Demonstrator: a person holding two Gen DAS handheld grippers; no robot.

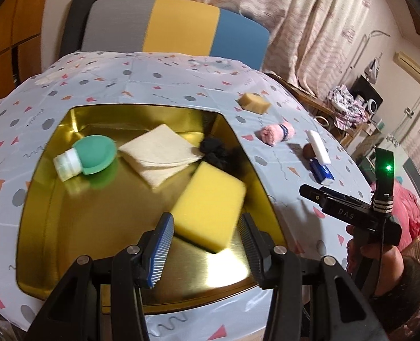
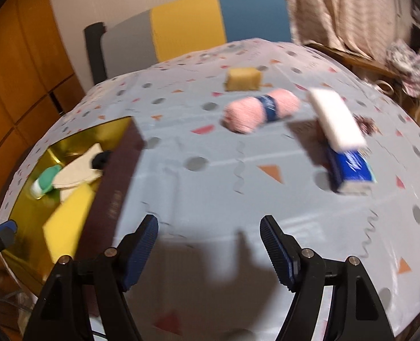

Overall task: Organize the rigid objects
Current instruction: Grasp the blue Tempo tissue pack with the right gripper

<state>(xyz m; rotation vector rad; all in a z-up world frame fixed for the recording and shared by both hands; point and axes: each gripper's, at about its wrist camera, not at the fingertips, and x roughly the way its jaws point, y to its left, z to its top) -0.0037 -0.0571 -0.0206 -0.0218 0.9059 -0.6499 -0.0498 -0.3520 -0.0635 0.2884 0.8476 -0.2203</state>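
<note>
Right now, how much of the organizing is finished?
Done: the yellow sponge, folded cloth and green bottle lie in the gold tray. In hand: nothing; both grippers are empty. Left: the white block, blue pack and pink yarn on the table.

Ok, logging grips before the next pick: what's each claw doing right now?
Left claw: open, holding nothing; yellow sponge lies in the tray beyond it.
Right claw: open, empty.

White block [image 2: 336, 119] lies propped on blue box [image 2: 352, 170] (both rigid), on tablecloth, outside tray.
</note>
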